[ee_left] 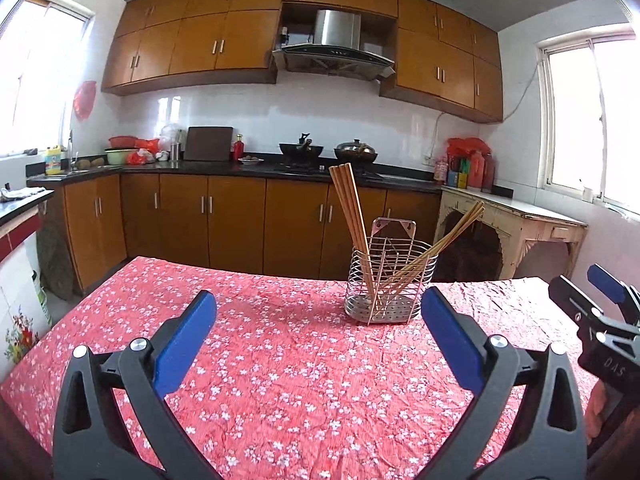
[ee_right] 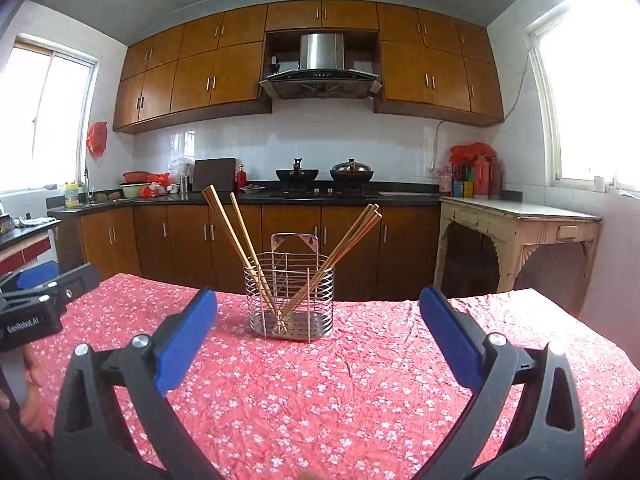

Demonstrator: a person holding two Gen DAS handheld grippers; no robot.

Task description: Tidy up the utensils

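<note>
The left tongs (ee_left: 318, 312) and the right tongs (ee_right: 318, 312) both stand spread wide with nothing between their blue pads, low over the worktop (ee_right: 360, 392) with its red flowered cloth. Beyond the right tongs, straight ahead between the fingers, stands a wire utensil holder (ee_right: 291, 296); from the left tongs it sits ahead and slightly right. Wooden chopsticks (ee_right: 240, 240) lean inside it in two splayed bunches. Farther off runs the kitchen counter (ee_right: 280, 196).
</note>
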